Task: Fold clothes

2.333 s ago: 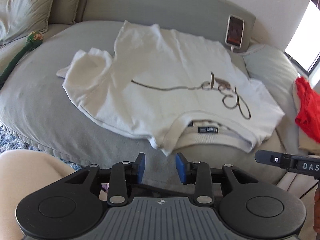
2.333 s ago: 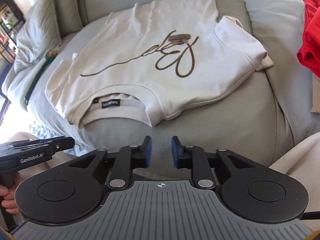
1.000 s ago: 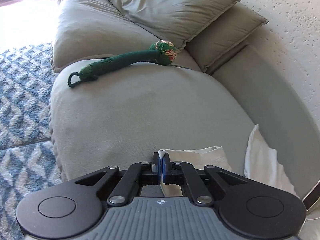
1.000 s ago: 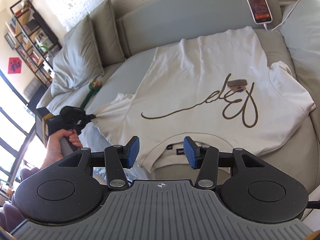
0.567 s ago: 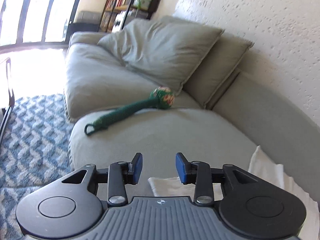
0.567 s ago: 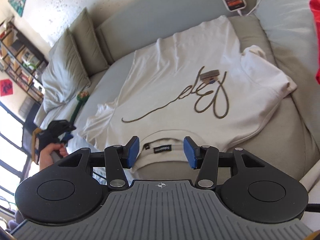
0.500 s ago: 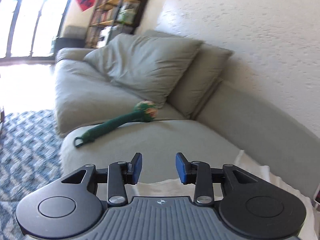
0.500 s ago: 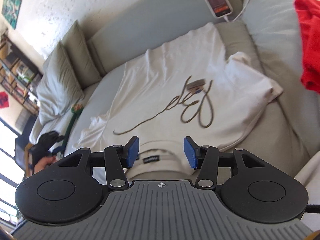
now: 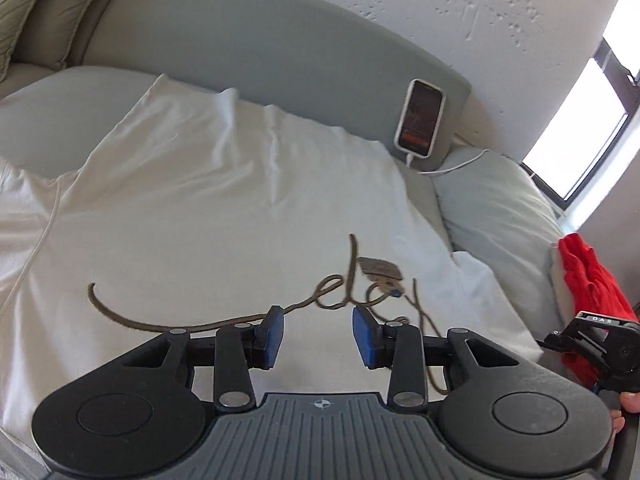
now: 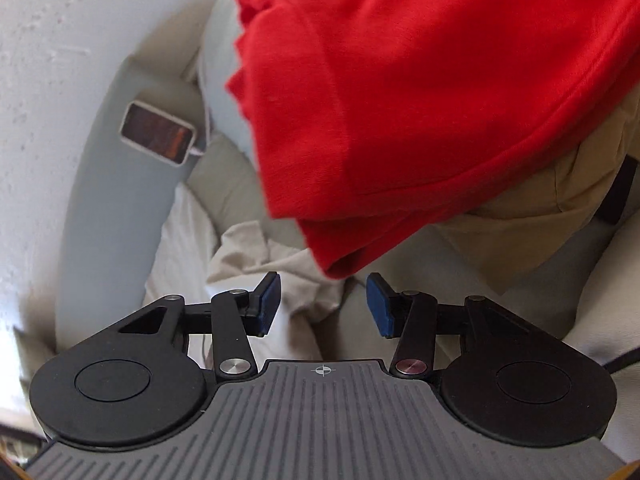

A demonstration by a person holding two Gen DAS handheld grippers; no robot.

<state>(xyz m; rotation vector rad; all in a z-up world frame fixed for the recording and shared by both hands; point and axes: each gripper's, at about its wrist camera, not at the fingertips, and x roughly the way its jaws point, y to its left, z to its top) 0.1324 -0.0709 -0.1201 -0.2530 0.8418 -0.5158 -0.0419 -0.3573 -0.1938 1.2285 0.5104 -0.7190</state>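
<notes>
A white T-shirt [image 9: 224, 216] with brown script lettering lies face up on the grey sofa seat [image 9: 52, 108]. In the left wrist view my left gripper [image 9: 318, 336] hovers open over the lettering near the chest, nothing between its blue pads. The shirt's right sleeve [image 10: 280, 272] lies crumpled in the right wrist view. Above that sleeve my right gripper [image 10: 324, 304] stands open, its pads not touching cloth. That same gripper [image 9: 556, 340] shows at the right edge of the left wrist view, held by a hand.
A red garment [image 10: 420, 100] lies on a beige one [image 10: 560, 208] on the sofa's right cushion, just beyond the sleeve. A phone [image 9: 420, 118] on a white cable leans against the grey backrest [image 9: 280, 48]. A window [image 9: 580, 140] is at the far right.
My left gripper let go of the left sleeve, opened, and swung right over the shirt's chest. The right gripper swung right and down toward the right sleeve and red garment.
</notes>
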